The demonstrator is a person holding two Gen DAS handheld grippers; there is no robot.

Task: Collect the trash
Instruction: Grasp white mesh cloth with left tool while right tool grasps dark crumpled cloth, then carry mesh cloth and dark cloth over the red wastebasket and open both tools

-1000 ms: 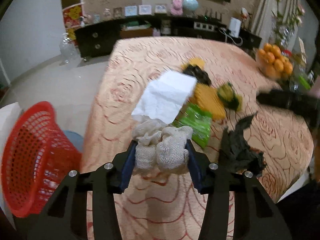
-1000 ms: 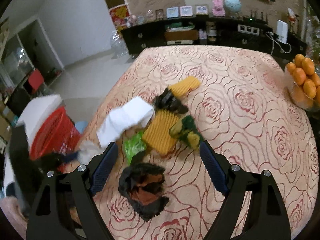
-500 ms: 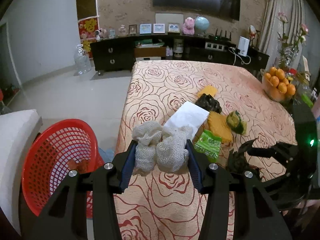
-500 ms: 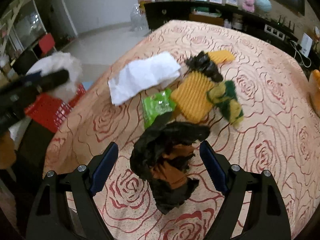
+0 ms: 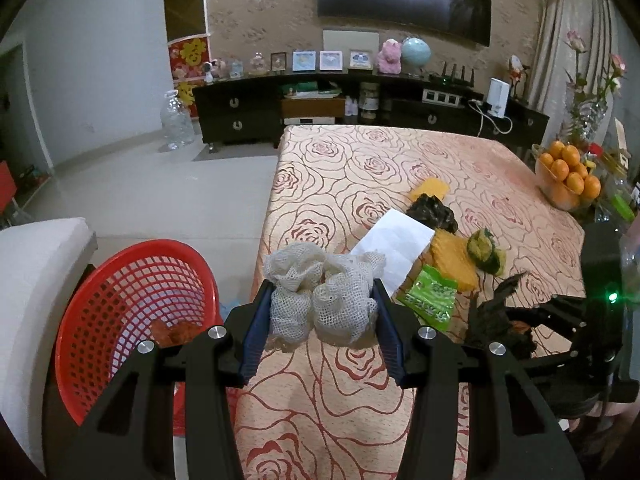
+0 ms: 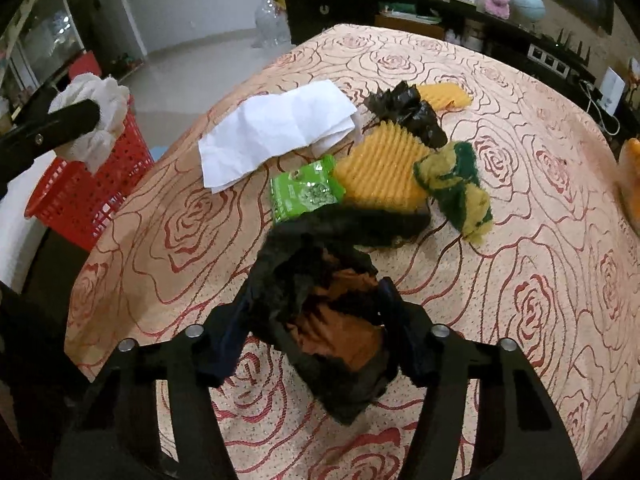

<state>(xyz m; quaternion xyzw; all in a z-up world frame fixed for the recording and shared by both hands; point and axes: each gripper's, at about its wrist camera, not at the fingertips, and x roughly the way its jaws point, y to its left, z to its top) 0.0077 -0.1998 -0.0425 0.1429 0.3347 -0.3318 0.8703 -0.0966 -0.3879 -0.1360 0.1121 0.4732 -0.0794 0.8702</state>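
So bottom centre, the left gripper (image 5: 322,312) is clamped on a wad of white mesh (image 5: 324,292), while the right gripper (image 6: 316,328) is closing around a crumpled black bag (image 6: 320,300). Lower left, the red basket (image 5: 100,280) holds one scrap, so most's left: paper (image 6: 276,124), green packet (image 6: 304,194), sponge (image 6: 456,188) further up the rose tablecloth (image 5: 360,152), dark sideboard (image 5: 240,116) behind.

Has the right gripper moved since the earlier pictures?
Yes. The right gripper has come down towards the rose-patterned tablecloth, and it is closing around the black bag lying there.

Crumpled white mesh wad (image 5: 324,300) aloft; crumpled black-orange wrapper (image 6: 332,320) on table.
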